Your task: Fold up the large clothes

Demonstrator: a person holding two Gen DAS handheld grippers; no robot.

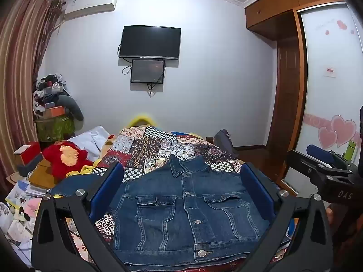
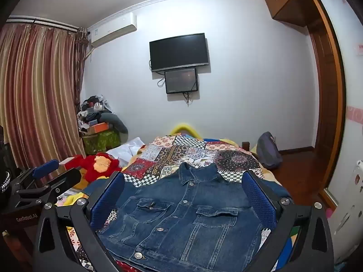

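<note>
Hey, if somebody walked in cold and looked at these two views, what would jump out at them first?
First, the blue denim jacket lying buttoned and front-up on the patchwork quilt, framed between the open left gripper in one view and the open right gripper in the other. Next, the black television on the far wall, with a smaller screen just below it. To the left of the bed, a bright red plush toy stands out.

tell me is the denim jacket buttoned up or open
Buttoned up: the denim jacket lies front up on the quilt, placket closed and buttons fastened.
</note>
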